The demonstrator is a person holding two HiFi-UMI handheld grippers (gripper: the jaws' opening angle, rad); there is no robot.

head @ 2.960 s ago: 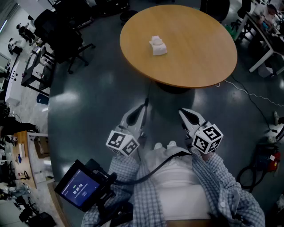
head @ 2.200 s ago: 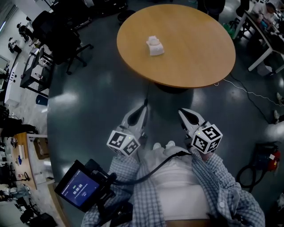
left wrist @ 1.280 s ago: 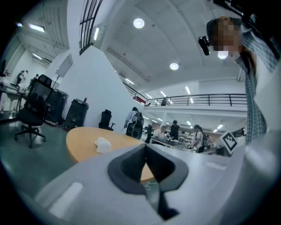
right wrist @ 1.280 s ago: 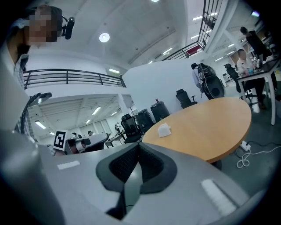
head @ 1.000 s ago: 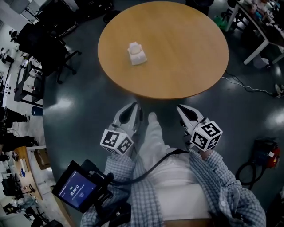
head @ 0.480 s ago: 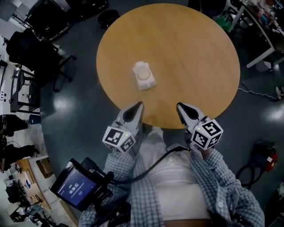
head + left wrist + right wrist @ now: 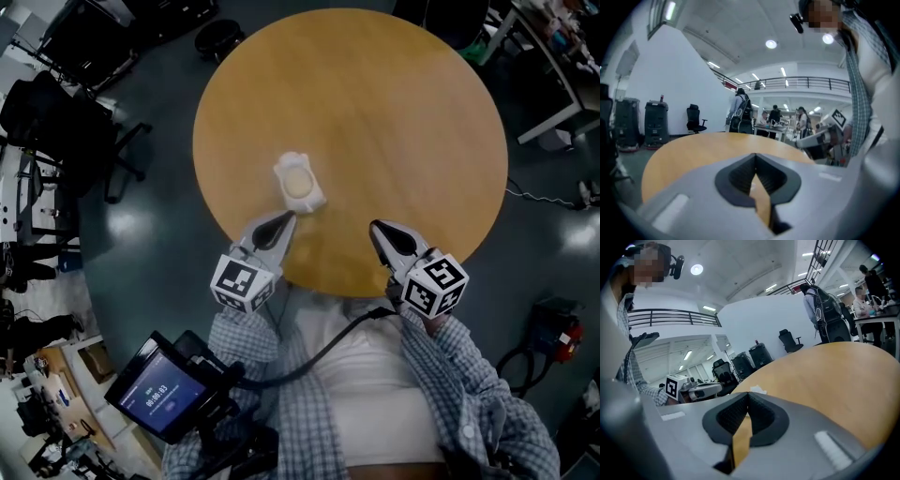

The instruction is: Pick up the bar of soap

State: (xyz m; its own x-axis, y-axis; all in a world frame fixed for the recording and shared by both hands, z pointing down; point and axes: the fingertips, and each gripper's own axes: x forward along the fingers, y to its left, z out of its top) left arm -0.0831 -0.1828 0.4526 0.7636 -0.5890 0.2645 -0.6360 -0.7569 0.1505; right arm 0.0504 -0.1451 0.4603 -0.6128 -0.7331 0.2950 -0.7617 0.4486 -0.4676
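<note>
In the head view a pale round bar of soap (image 7: pixel 297 181) lies in a white dish (image 7: pixel 313 199) on the round wooden table (image 7: pixel 394 122), towards its near left part. My left gripper (image 7: pixel 284 218) is shut and empty, its tip just short of the dish's near side. My right gripper (image 7: pixel 376 229) is also shut and empty, over the table's near edge to the right of the soap. The left gripper view shows its jaws (image 7: pixel 755 157) closed over bare tabletop. In the right gripper view the closed jaws (image 7: pixel 748 395) point at the white dish (image 7: pixel 758 390).
Black office chairs (image 7: pixel 56 112) stand on the dark floor left of the table. A handheld screen (image 7: pixel 159 397) hangs at my lower left. A white desk (image 7: pixel 553 84) and a cable lie to the right. Several people stand far off beyond the table (image 7: pixel 740 112).
I have come up to the table. Both grippers moved from over the floor to over its near edge, and the left one now points close to the soap dish. Both stayed shut.
</note>
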